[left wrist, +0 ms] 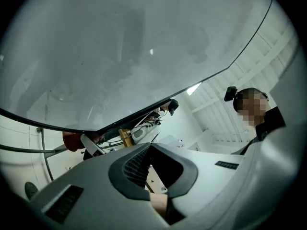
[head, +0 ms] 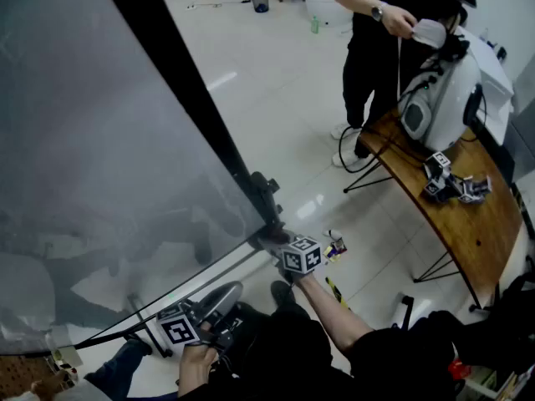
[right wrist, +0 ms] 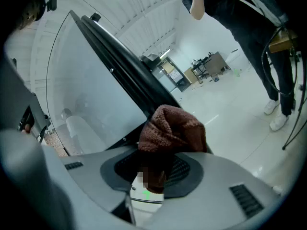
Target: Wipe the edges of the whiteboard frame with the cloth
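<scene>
The whiteboard point(head: 92, 140) fills the left of the head view, its black frame point(head: 201, 115) running down to the lower right corner. My right gripper point(head: 280, 245) sits at that corner, shut on a brown knitted cloth point(right wrist: 172, 126). In the right gripper view the cloth bulges out of the right gripper point(right wrist: 159, 163) and lies against the black frame point(right wrist: 120, 66). My left gripper point(head: 221, 295) hangs below the board's bottom edge, apart from it. Its jaws meet at the tips with nothing between them, seen also in the left gripper view point(left wrist: 151, 150) under the frame point(left wrist: 144, 111).
A person point(head: 384, 40) stands at the far right beside a curved wooden table point(head: 468, 224). On it are a white machine point(head: 443, 98) and spare grippers point(head: 451, 182). The board's stand tube point(head: 142, 316) runs below the bottom edge. White tiled floor point(head: 276, 82) lies beyond.
</scene>
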